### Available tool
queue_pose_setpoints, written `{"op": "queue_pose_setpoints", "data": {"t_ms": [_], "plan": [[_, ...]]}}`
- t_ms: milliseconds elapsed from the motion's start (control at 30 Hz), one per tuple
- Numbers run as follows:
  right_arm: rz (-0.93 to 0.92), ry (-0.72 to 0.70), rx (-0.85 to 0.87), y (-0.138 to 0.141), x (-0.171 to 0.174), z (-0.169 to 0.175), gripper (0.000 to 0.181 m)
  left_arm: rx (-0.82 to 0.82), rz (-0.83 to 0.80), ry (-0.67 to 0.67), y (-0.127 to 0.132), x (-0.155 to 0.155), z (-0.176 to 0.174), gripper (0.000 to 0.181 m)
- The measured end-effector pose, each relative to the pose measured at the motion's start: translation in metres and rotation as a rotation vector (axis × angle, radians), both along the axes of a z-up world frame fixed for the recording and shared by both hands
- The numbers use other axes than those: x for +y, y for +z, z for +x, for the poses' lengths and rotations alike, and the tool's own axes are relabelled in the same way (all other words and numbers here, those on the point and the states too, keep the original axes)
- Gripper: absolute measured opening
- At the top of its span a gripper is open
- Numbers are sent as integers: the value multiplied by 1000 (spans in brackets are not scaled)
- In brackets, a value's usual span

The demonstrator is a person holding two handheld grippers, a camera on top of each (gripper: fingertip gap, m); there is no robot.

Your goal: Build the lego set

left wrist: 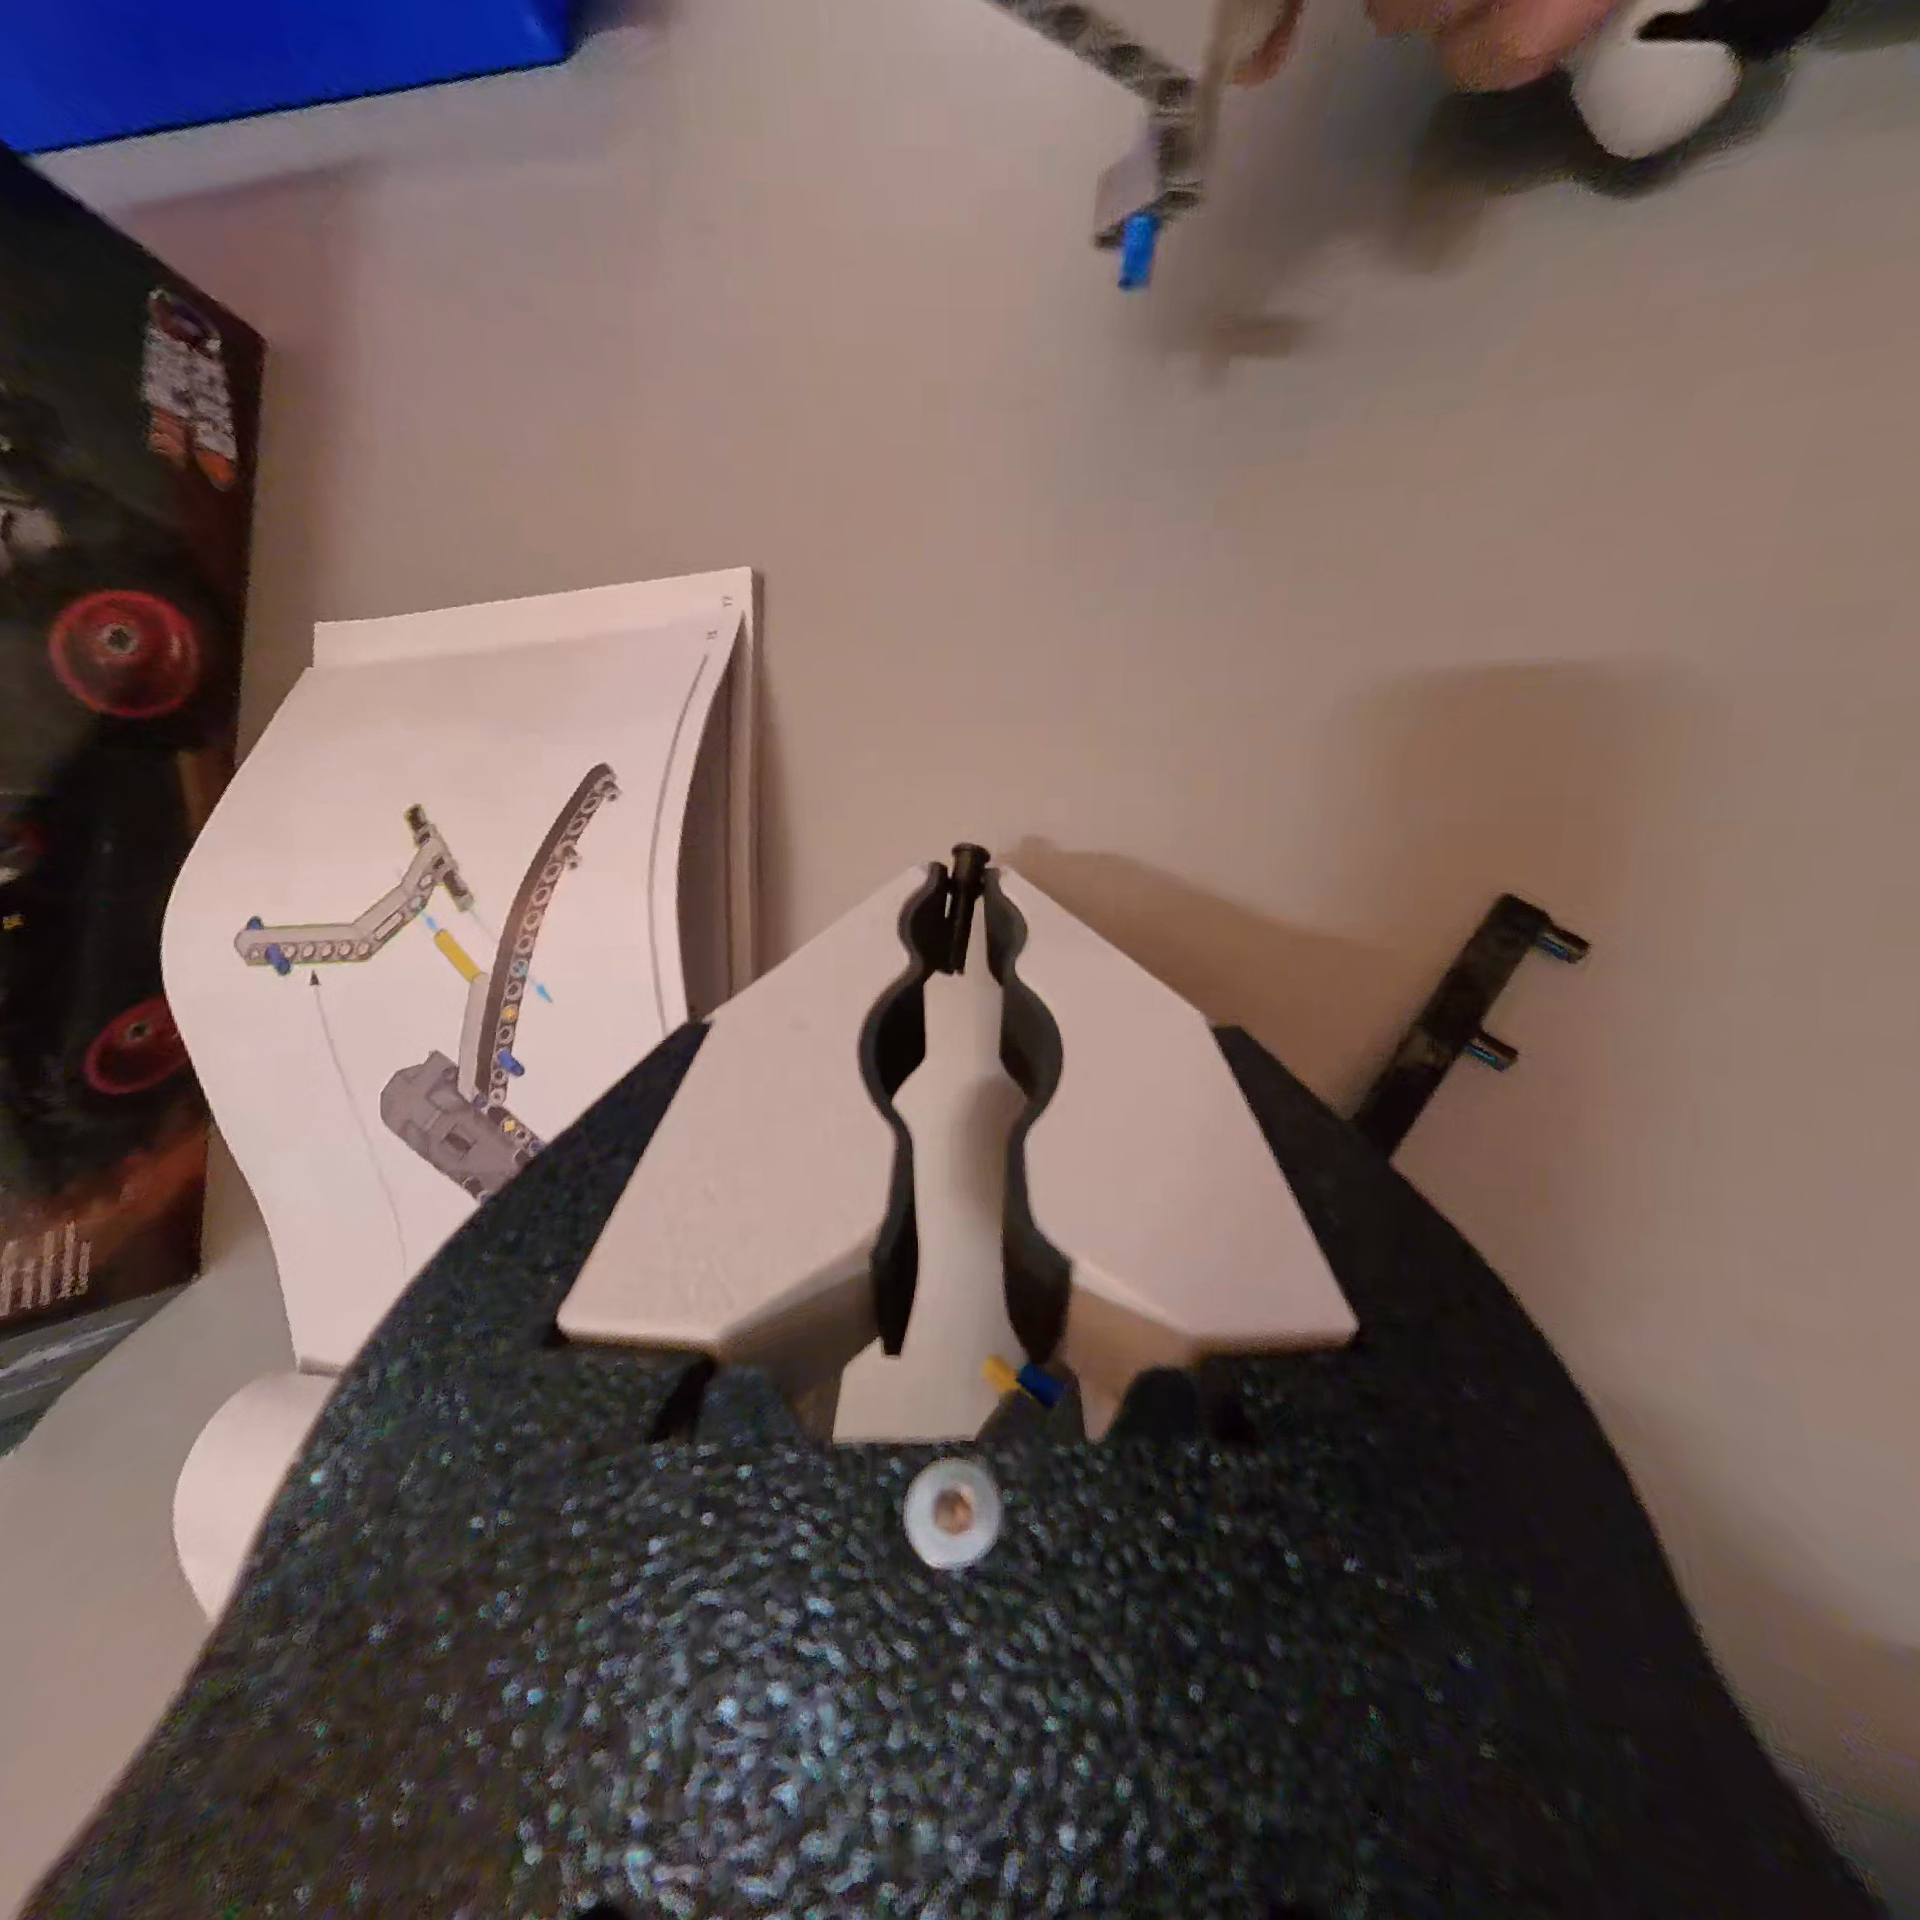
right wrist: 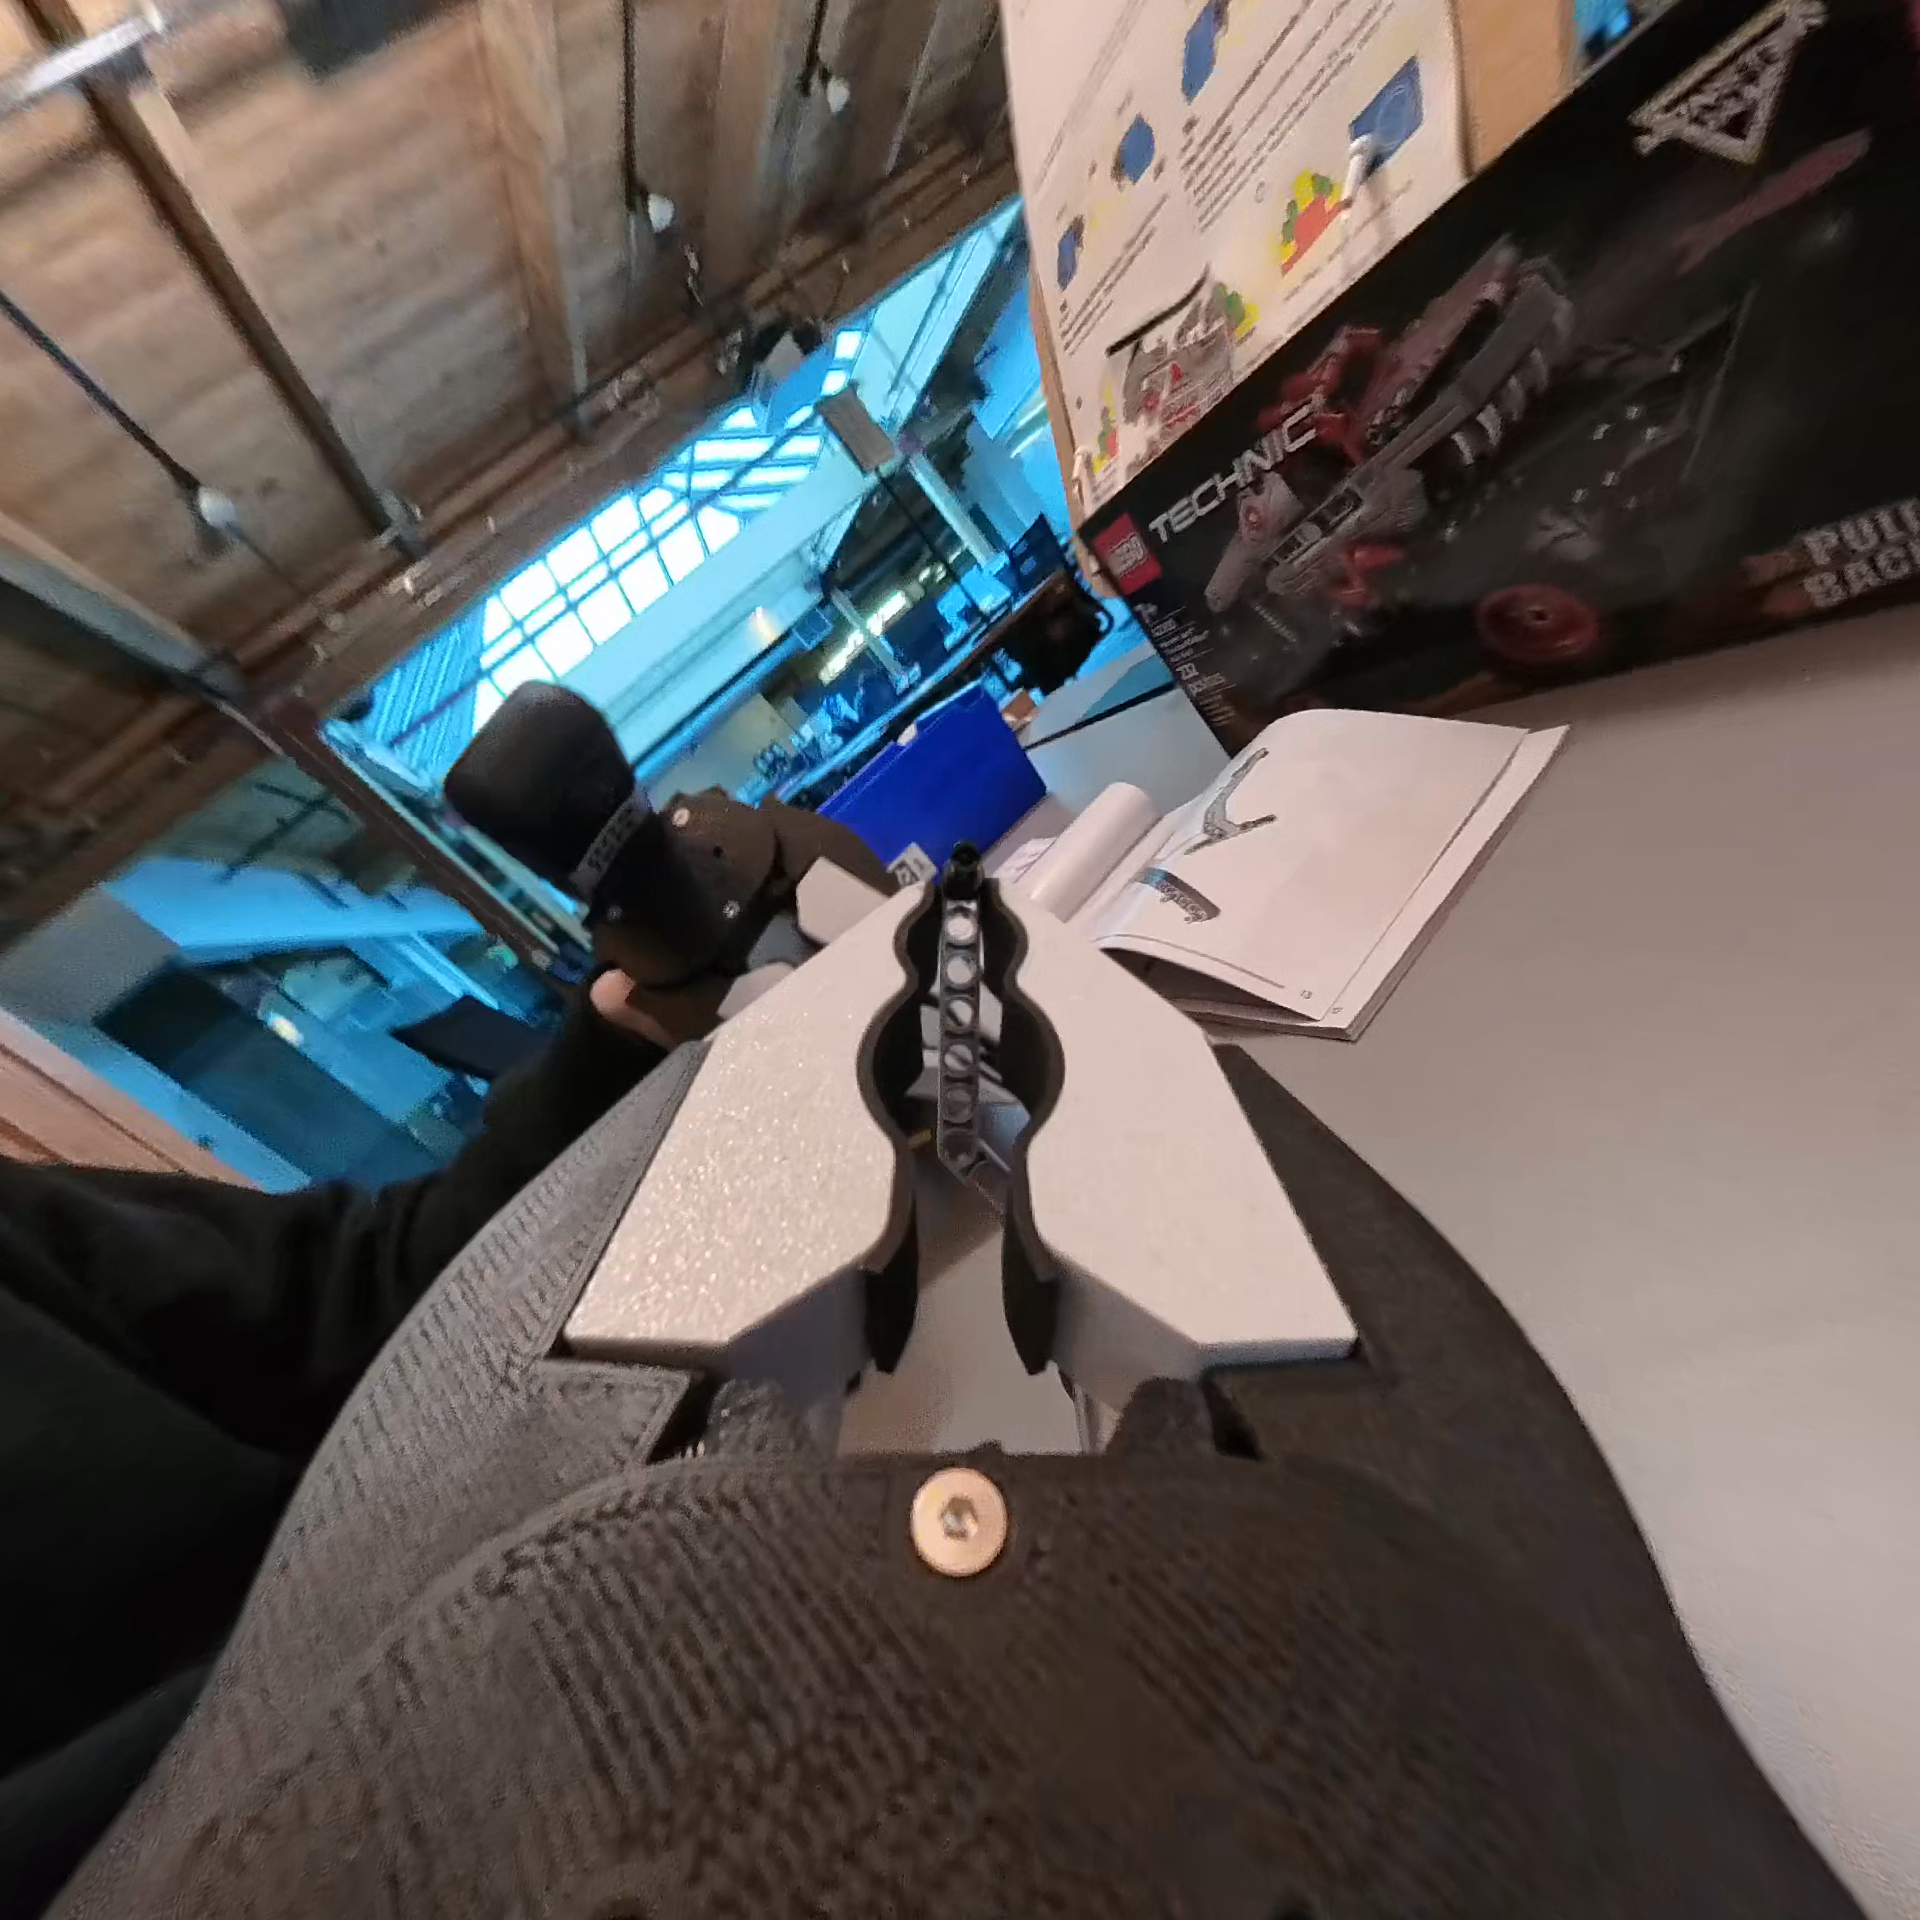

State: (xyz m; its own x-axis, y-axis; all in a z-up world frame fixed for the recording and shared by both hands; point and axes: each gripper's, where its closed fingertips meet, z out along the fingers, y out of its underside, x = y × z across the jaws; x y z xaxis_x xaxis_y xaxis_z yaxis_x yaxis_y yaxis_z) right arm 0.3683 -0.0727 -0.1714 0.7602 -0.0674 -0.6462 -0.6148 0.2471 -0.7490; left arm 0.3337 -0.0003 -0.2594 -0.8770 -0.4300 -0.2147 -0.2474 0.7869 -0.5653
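Left gripper (left wrist: 964,902) pinches a small black pin (left wrist: 962,896) at its tips; right gripper (right wrist: 961,902) clamps a dark grey holed beam (right wrist: 958,1023). Both look light, rigid and slippery, best held mid-length. At ten o'clock, an open instruction booklet (left wrist: 499,821) lies on the counter (left wrist: 1143,582).

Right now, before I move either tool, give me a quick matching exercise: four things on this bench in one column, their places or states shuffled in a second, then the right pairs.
Things:
1. black pin
2. grey holed beam
3. instruction booklet
4. black beam with blue pins

Places or states:
A. lying open on the table
B. pinched at the left tool's tips
C. on the table, right of the left tool
D. clamped in the right tool

Pairs: 1-B, 2-D, 3-A, 4-C
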Motion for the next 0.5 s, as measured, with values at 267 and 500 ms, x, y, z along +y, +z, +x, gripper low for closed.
{"op": "queue_pose_setpoints", "data": {"t_ms": [267, 500], "plan": [[153, 81, 106, 6, 2, -4, 4, 27, 160, -170, -18, -5, -5, 5], [166, 98, 110, 7, 3, -5, 4, 45, 94, -231, -23, -10, -1, 5]]}}
